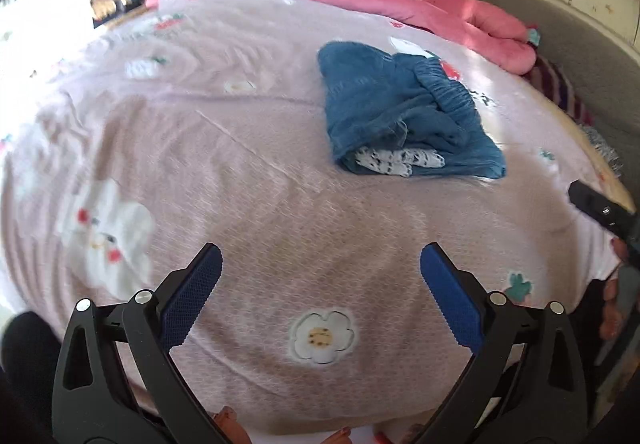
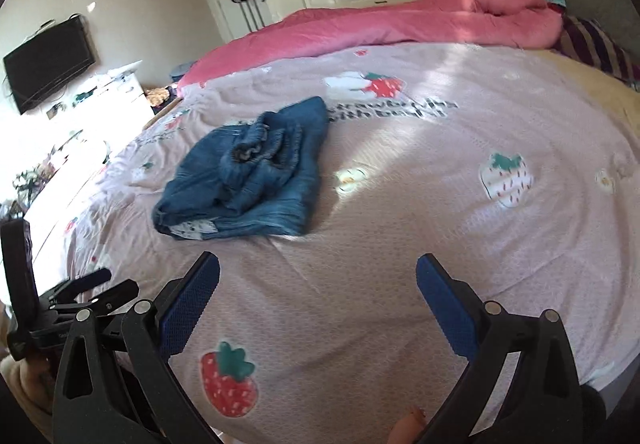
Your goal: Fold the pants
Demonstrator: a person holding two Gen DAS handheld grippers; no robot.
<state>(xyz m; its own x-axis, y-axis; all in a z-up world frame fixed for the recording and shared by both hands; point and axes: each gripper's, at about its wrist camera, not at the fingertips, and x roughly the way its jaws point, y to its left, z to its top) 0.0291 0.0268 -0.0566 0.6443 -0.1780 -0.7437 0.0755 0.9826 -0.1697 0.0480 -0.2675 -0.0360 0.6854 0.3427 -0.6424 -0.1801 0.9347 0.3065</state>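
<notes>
Both grippers — left (image 1: 320, 276), right (image 2: 318, 280) — gape empty, apart from folded pants (image 1: 400, 116).

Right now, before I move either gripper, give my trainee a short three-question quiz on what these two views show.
1. True or false: the left gripper is shut on the blue pants.
2. Where do the pants lie? A) on the pink patterned bedsheet B) on the rolled pink duvet C) in the right gripper
3. Fill in: the fabric poking out at the near edge of the pants bundle is ____ with dark marks.

Key: 1 false, both grippers are open and empty. 2 A. 3 white.
</notes>
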